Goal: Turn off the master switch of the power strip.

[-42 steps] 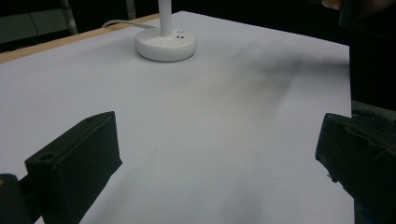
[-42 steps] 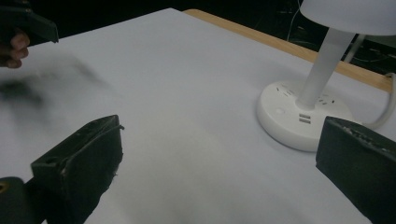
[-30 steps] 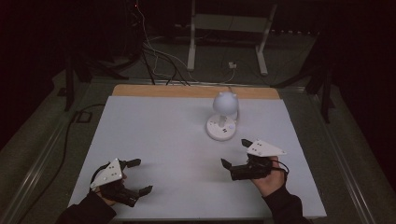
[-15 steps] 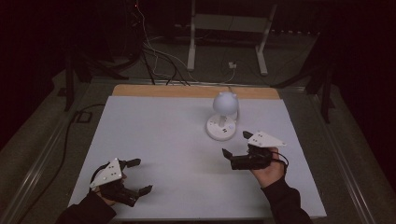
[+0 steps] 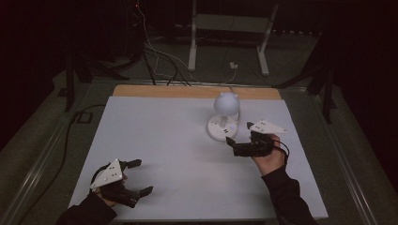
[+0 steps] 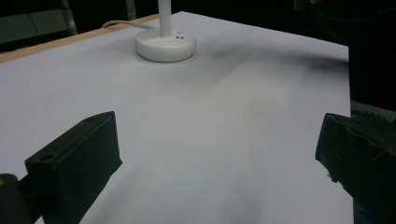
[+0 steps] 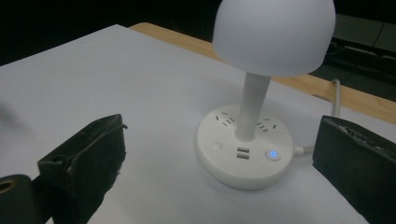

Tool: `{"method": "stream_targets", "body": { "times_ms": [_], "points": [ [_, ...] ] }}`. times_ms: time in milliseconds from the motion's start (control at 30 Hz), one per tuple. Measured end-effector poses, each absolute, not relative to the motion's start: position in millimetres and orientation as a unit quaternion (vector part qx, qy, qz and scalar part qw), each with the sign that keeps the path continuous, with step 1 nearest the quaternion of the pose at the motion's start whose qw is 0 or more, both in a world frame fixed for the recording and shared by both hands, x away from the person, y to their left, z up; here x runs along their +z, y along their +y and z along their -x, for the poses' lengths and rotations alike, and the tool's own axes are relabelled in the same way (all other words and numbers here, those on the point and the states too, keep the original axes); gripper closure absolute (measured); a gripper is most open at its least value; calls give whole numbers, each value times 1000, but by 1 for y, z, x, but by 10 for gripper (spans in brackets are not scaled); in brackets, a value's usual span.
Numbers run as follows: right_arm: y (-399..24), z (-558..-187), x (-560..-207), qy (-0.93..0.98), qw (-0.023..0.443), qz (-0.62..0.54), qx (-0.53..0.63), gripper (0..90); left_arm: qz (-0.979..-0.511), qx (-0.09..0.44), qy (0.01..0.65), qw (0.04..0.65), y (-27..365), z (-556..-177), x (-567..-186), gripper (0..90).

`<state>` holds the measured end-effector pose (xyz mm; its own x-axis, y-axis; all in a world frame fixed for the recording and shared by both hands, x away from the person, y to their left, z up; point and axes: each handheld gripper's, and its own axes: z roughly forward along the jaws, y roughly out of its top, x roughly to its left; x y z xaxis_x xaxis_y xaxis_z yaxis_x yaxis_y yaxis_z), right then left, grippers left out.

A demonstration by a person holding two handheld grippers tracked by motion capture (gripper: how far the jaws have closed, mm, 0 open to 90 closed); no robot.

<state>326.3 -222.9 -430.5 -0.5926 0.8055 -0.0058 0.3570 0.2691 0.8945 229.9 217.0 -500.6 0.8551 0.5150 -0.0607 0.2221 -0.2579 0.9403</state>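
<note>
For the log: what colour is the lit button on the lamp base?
Blue; the button on the white lamp base shows best in the right gripper view.

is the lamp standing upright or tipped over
Upright: the lamp stands on its round base, stem vertical, dome on top, flat on the table.

White matte worktop (image 5: 159,136), with a wooden strip (image 5: 155,91) along the far edge. Beyond it, on the dark floor (image 5: 291,61), a metal stand (image 5: 193,47) with pale legs, a tangle of cables (image 5: 155,56) to its left and a small white plug (image 5: 233,66) between the legs. Left of the worktop, a small black box (image 5: 84,116), with a black cable (image 5: 63,150) trailing from it toward the near side.
</note>
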Motion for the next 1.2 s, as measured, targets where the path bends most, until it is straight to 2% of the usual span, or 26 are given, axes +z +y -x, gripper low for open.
{"method": "stream_targets", "body": {
  "times_ms": [1200],
  "points": [
    [-234, -391, -464, 744, 222, -455, 437, 26, -782, 131, 234, 562, 218, -230, -500, 4]
  ]
}}
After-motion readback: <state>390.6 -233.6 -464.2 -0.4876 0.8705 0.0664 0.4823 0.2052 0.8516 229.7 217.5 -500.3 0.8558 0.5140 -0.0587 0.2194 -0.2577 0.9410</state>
